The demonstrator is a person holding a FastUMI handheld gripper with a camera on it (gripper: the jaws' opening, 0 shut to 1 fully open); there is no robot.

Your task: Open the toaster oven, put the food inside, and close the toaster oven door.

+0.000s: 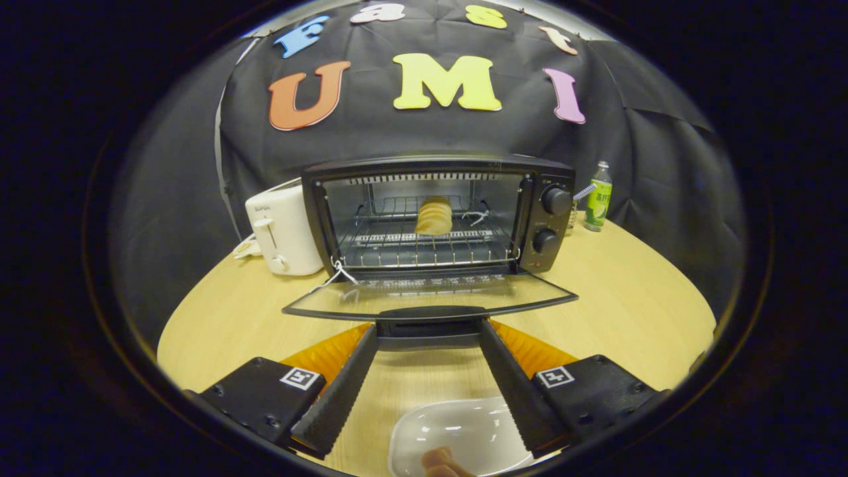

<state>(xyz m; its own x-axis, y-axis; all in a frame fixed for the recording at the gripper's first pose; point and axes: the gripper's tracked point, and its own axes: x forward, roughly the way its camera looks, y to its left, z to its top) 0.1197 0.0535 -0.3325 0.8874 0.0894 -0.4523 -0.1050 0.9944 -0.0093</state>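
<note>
The table (629, 298) in front of you is a round, light wood surface. At its far side stands the toaster oven (437, 215), a black box with two round knobs stacked on its right-hand panel. Its glass door (430, 295) is folded fully down and lies flat, pointing toward you, with the dark handle (430, 326) along its near edge.

To the left of the oven, just beside it, stands a white toaster (281, 228). To the right, near the oven's rear corner, a green-labelled bottle (598, 197) stands upright.

Inside the oven, the wire rack (424, 248) spans the cavity. The food (434, 216) rests on the rear part of that rack: a pale golden, ridged, roll-shaped piece, near the middle.

Your gripper (428, 334) has its fingers spread wide apart, clamping nothing. The fingertips (366, 339) reach the two ends of the door handle; whether they touch it cannot be determined.

Between the fingers, close to you, a white dish (457, 434) sits on the table with a small tan piece (442, 460) at its near rim.
</note>
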